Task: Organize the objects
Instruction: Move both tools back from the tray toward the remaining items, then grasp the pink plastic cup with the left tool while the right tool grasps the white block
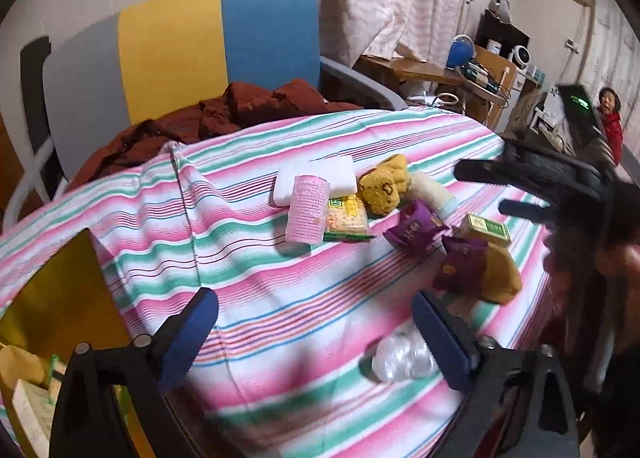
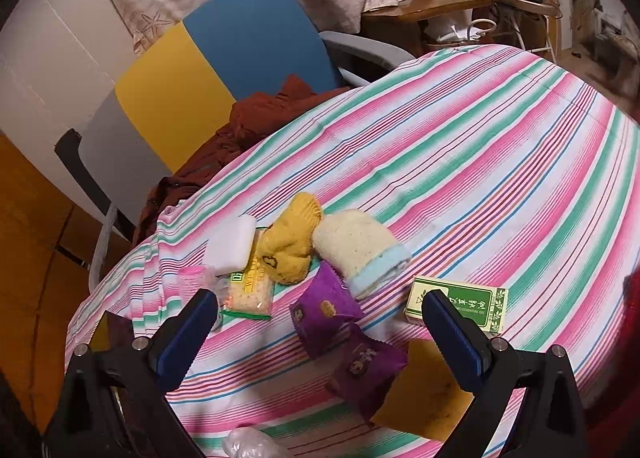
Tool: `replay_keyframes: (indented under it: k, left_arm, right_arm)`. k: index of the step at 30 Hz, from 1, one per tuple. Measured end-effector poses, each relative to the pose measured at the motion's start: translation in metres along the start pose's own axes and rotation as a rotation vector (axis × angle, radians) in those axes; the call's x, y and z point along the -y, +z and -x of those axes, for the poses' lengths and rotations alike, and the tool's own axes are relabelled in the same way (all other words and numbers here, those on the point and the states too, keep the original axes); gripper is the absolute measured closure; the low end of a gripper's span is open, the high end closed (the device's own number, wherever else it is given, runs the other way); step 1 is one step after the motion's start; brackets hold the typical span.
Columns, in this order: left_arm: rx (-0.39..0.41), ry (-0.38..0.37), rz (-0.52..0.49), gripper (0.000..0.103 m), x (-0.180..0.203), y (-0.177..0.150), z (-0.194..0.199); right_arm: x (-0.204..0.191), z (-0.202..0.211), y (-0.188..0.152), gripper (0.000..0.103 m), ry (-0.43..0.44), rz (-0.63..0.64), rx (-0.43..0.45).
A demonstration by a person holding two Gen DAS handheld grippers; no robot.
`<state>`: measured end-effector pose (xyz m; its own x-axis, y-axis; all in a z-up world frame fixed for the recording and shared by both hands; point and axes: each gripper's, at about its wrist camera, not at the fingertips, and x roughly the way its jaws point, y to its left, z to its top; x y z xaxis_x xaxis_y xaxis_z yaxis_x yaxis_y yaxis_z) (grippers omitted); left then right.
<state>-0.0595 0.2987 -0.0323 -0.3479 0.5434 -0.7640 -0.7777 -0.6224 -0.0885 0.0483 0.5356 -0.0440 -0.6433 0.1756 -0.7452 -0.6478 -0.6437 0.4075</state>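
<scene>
A heap of small items lies on the striped tablecloth (image 1: 280,278): a white block (image 1: 316,178), a pink roll (image 1: 307,214), a cracker packet (image 1: 346,218), a yellow sock (image 1: 384,186), a cream sock (image 1: 434,192), two purple packets (image 1: 414,230), a green box (image 1: 488,230) and a tan sponge (image 1: 500,278). My left gripper (image 1: 314,310) hangs open and empty in front of the heap. My right gripper (image 2: 320,306) is open too, just above the purple packets (image 2: 324,310), with the green box (image 2: 460,304) behind its right finger. In the left wrist view the right gripper (image 1: 484,188) shows black at the right.
A yellow box (image 1: 52,298) holding packets stands at the table's left edge. A crumpled clear bag (image 1: 400,358) lies near the front edge. Behind the table is a chair (image 1: 220,46) with a dark red garment (image 1: 240,110). A person (image 1: 610,114) is far right.
</scene>
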Motion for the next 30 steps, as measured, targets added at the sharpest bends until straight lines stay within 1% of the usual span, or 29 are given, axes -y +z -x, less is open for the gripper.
replay_keyframes:
  k: [3,5,7,12,15,16,17,18,22,24,26,27,28,30]
  left_arm:
    - [-0.029,-0.006,0.038,0.012,-0.007,0.012,-0.017]
    - [-0.038,-0.003,0.052,0.018,-0.01,0.019,-0.028]
    - [-0.051,0.003,0.056,0.021,-0.011,0.025,-0.04]
    - [-0.091,-0.018,0.06,0.022,-0.008,0.041,-0.067]
    - [-0.108,-0.016,0.052,0.023,-0.007,0.049,-0.086]
    - [-0.122,-0.024,0.057,0.024,-0.007,0.05,-0.092]
    - [-0.134,-0.028,0.062,0.029,-0.007,0.053,-0.1]
    - [-0.138,-0.019,0.06,0.031,-0.007,0.055,-0.105]
    - [-0.15,-0.023,0.075,0.032,-0.01,0.061,-0.12]
    - [-0.157,-0.027,0.081,0.038,-0.012,0.061,-0.127]
    - [-0.171,-0.036,0.093,0.054,-0.016,0.06,-0.132]
    - [-0.174,-0.046,0.1,0.056,-0.018,0.058,-0.132]
    - [-0.171,-0.054,0.103,0.062,-0.019,0.057,-0.132]
    - [-0.153,-0.065,0.102,0.063,-0.019,0.054,-0.127]
  right_arm:
    - [0.001,0.001,0.001,0.0,0.01,-0.005,0.002]
    - [0.001,0.001,0.001,0.0,0.019,-0.011,0.0]
    - [0.001,0.001,0.001,0.0,0.025,-0.012,-0.003]
    - [-0.001,0.0,0.001,0.0,0.033,-0.002,-0.004]
    - [-0.002,0.0,0.001,0.0,0.043,-0.002,-0.005]
    - [-0.002,0.0,0.001,0.0,0.045,-0.002,-0.007]
    - [-0.001,-0.001,0.001,0.0,0.047,-0.003,-0.011]
    - [-0.001,-0.002,0.001,0.0,0.049,-0.004,-0.015]
    - [-0.001,-0.006,0.001,0.0,0.06,-0.004,-0.032]
    - [-0.002,-0.006,0.001,0.0,0.059,0.002,-0.031]
    - [-0.003,-0.006,0.0,0.0,0.061,0.002,-0.033]
    - [-0.002,-0.006,0.0,0.0,0.061,0.001,-0.034]
    - [-0.002,-0.007,0.0,0.0,0.06,0.001,-0.033]
    - [-0.003,-0.007,0.0,0.0,0.056,0.003,-0.033]
